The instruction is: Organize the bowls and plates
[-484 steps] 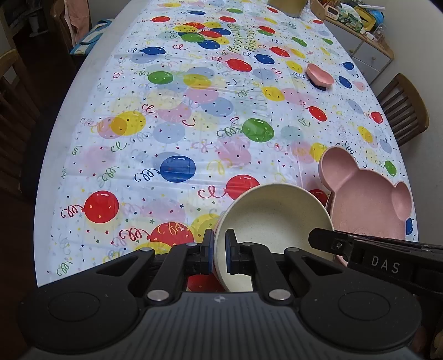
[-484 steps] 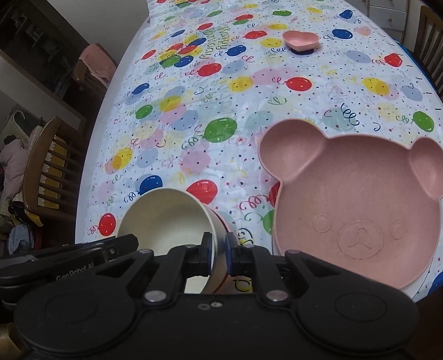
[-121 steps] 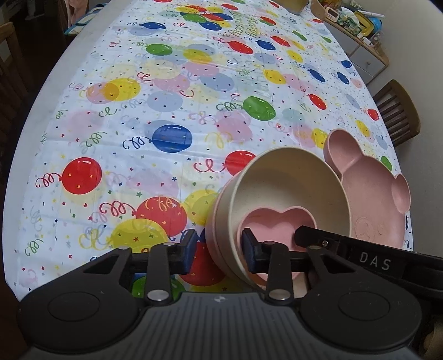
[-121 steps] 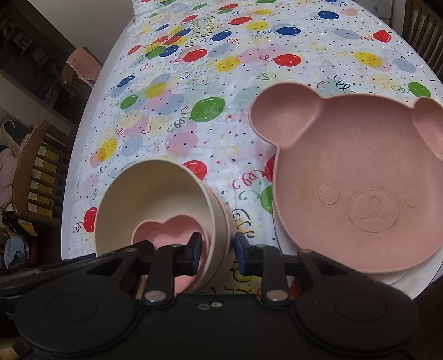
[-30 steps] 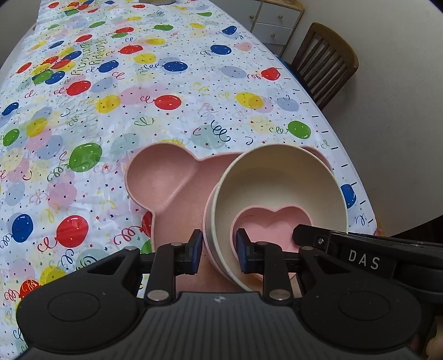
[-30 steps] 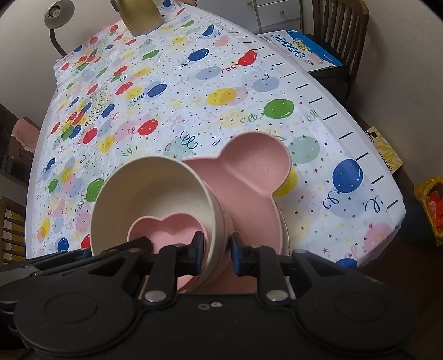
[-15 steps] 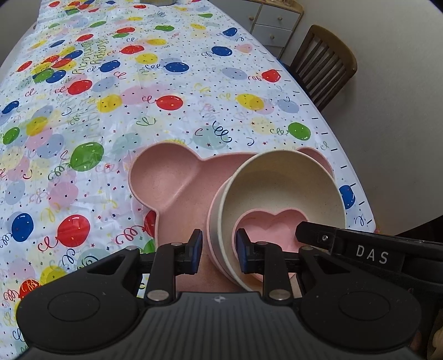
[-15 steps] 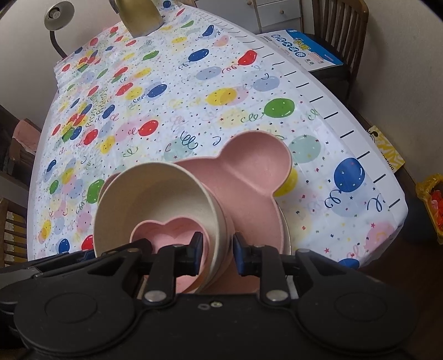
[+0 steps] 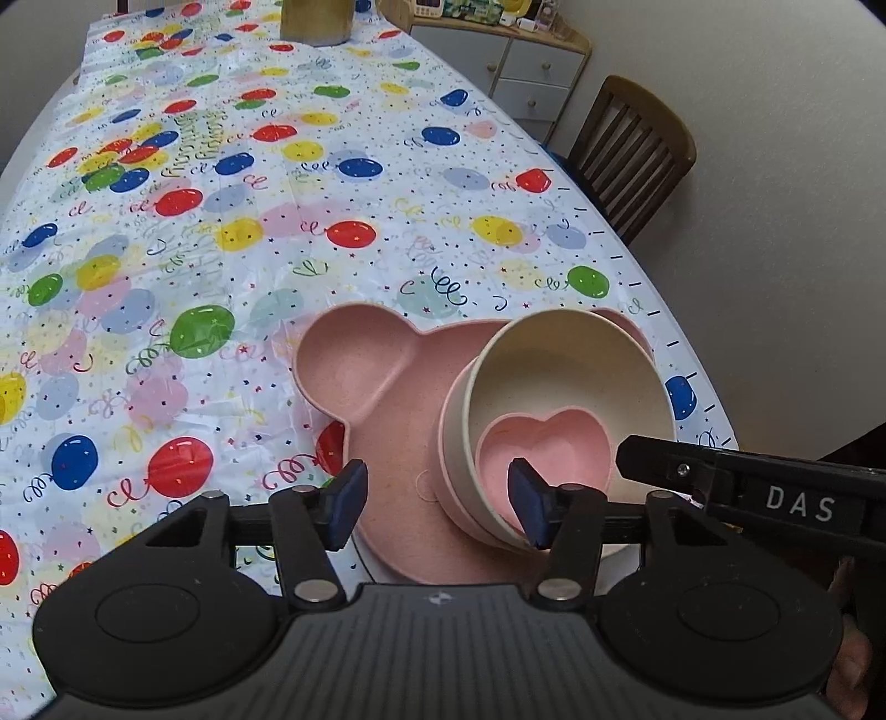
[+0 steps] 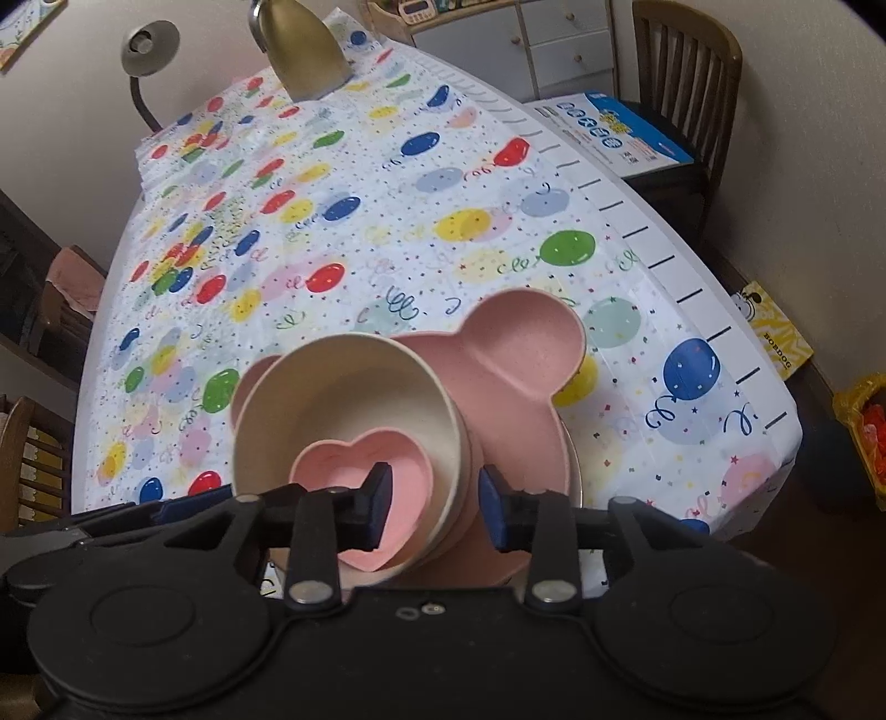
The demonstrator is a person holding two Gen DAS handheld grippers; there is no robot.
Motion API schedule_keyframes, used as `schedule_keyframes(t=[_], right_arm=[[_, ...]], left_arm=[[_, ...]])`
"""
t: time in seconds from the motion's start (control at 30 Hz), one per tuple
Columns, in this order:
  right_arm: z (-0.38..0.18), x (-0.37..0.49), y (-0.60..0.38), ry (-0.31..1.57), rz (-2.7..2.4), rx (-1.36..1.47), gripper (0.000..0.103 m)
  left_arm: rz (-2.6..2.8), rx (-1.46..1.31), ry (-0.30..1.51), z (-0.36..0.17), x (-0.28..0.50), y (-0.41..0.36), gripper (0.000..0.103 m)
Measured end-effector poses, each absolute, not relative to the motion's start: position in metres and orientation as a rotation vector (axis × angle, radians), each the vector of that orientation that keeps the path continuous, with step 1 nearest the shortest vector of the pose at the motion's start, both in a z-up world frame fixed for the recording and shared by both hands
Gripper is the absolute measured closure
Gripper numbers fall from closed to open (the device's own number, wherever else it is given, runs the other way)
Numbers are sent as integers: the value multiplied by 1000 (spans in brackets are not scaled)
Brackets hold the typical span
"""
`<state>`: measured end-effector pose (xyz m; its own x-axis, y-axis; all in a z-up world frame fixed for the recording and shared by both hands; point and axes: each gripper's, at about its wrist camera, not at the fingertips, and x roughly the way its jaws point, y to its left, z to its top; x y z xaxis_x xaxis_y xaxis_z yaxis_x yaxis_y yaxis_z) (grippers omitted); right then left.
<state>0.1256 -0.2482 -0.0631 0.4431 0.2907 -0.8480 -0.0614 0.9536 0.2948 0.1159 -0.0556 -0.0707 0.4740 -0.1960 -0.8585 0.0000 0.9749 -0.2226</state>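
Both jaws opened off cream bowl (image 9: 570, 376); "DAS" label (image 9: 800, 505).

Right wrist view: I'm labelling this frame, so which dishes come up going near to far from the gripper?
heart dish → cream bowl → bear plate → gold lamp shade

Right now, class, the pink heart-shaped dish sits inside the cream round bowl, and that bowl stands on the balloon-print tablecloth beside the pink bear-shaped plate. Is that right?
Not quite. The pink heart-shaped dish does sit inside the cream round bowl, but the bowl stands on the pink bear-shaped plate, not beside it on the balloon-print tablecloth. The right wrist view shows this.
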Motion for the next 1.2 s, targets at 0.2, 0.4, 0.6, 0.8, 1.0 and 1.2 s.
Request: schedule_keyframes(t=[0.2,0.4,0.6,0.8,1.0,1.2], right_arm=[[-50,111,-247,1042,249,217,58],[-34,96,-249,974,278,201,38],[-21,82,-251,913,301,183,27],[-12,69,-254,870,303,187,21],[-3,53,-261,816,305,192,9],[3,39,-268,778,296,210,1]], left_arm=[[-119,-184,1041,-61,104,-46,41],[-128,-154,999,-50,91,-40,40],[-149,-130,969,-41,80,-37,33],[-175,-123,929,-31,67,-36,24],[-223,-123,878,-17,54,-39,19],[-266,-142,863,-11,45,-42,5]])
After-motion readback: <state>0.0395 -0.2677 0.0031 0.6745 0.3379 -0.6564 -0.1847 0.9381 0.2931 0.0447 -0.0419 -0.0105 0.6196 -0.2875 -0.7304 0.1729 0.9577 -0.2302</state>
